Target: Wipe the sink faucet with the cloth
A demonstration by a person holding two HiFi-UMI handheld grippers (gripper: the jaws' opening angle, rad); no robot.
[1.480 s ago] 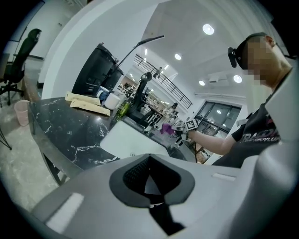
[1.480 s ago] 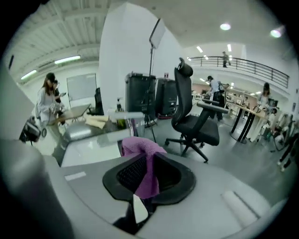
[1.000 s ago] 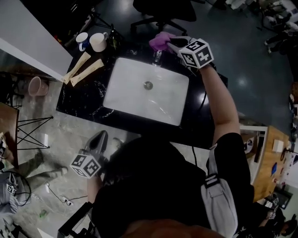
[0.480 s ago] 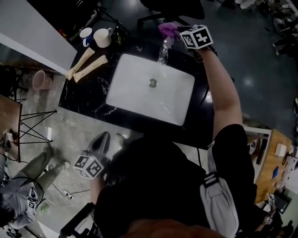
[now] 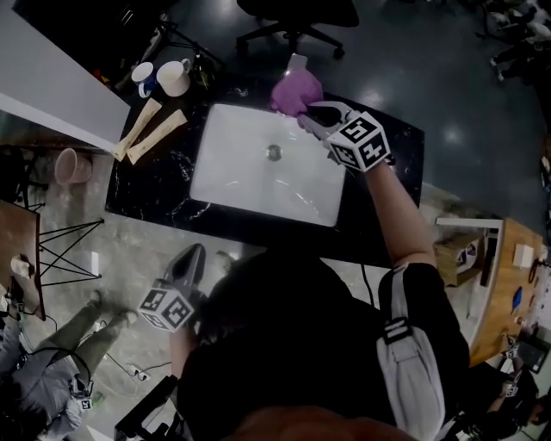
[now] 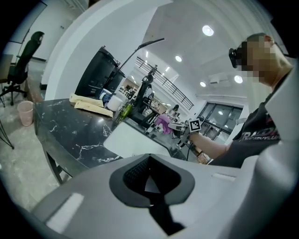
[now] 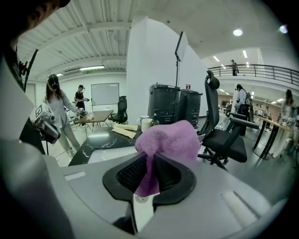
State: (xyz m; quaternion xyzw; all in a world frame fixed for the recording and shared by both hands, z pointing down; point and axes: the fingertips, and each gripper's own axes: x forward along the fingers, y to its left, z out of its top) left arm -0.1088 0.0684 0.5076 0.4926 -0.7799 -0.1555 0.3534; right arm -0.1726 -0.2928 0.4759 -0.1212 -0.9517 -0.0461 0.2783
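Note:
A purple cloth (image 5: 294,93) is bunched at the far rim of the white sink (image 5: 258,172), lying over the faucet. Only a pale tip of the faucet (image 5: 297,62) shows beyond the cloth. My right gripper (image 5: 306,112) reaches in from the right and is shut on the cloth. In the right gripper view the cloth (image 7: 169,139) bulges out ahead of the jaws, with a fold pinched between the pads (image 7: 128,173). My left gripper (image 5: 193,257) hangs at the lower left, off the counter. Its jaws stand shut with nothing between them (image 6: 148,181).
The sink sits in a black marble counter (image 5: 387,159). Two mugs (image 5: 164,77) and two beige packets (image 5: 148,127) lie at its left end. A pink bin (image 5: 71,164) stands on the floor, an office chair (image 5: 293,17) behind the counter, and a person (image 5: 34,379) at the lower left.
My right gripper swung the cloth out beyond the faucet, then brought it back down over the faucet toward the sink. The left gripper has stayed put.

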